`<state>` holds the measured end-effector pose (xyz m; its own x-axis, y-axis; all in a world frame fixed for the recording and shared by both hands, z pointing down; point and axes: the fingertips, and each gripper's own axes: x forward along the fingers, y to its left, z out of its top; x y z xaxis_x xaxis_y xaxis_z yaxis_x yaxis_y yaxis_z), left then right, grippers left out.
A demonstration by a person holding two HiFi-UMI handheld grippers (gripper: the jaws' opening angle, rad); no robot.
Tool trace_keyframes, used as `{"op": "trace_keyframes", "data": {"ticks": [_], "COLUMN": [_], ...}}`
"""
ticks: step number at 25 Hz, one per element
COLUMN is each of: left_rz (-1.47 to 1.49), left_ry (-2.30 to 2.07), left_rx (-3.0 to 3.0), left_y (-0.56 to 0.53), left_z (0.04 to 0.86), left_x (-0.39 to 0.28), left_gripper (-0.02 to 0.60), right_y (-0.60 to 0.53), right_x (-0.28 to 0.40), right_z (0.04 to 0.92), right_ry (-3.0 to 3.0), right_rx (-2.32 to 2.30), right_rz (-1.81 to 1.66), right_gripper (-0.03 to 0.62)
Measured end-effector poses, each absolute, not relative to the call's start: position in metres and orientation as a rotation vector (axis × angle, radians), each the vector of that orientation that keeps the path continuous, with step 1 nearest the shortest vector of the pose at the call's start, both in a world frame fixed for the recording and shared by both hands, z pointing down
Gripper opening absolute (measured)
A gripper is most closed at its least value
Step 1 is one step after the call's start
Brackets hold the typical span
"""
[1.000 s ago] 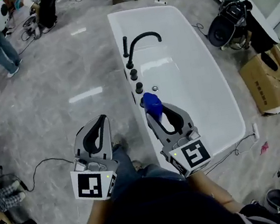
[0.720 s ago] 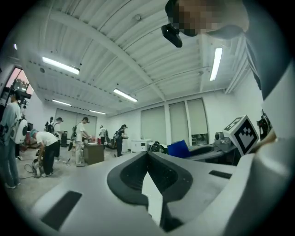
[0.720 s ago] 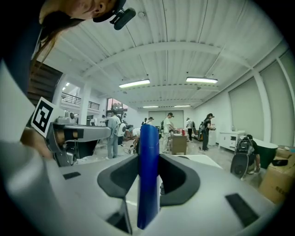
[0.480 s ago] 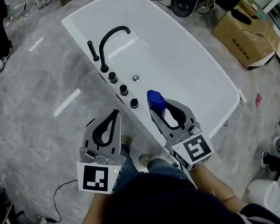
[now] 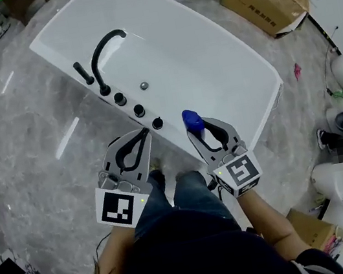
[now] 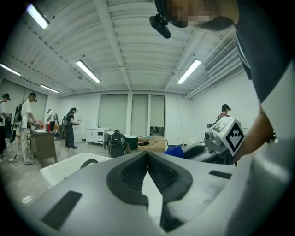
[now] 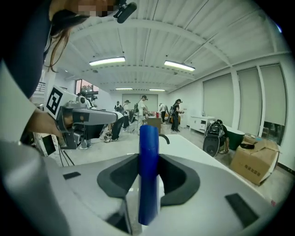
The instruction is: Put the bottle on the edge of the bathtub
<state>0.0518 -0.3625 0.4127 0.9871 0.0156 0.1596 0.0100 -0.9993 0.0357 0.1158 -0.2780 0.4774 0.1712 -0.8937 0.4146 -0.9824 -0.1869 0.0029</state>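
The left tongs (image 5: 139, 133) are shut and empty, tips meeting, short of the bathtub's edge (image 5: 130, 105). The right tongs (image 5: 200, 125) are partly open and clamped on the blue bottle (image 5: 192, 121), which stands upright across the pads. The edge lies just ahead of and below these tongs, so the right hand is nearer. The bottle's base and the rim beneath it are hidden.
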Motion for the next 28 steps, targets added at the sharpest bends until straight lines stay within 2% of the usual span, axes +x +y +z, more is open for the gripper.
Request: {"op": "trace_keyframes", "data": {"ticks": [13,28], "left_rz": [0.402,0.621], "left_ry": [0.186,0.014], "left_rx": [3.031,2.961], "left_y": [-0.352,-0.365], "left_z": [0.464,0.520], "left_x": [0.088,0.087], "left_gripper": [0.025,0.025], "right_y": [-0.269,-0.291], "right_x": [0.126,0.137], "right_z": [0.568,0.682], "right_ry": [-1.745,-1.720], "right_rx": [2.038,1.787], "right_rz": [0.720,0.931], "right_gripper": [0.150,0.149]}}
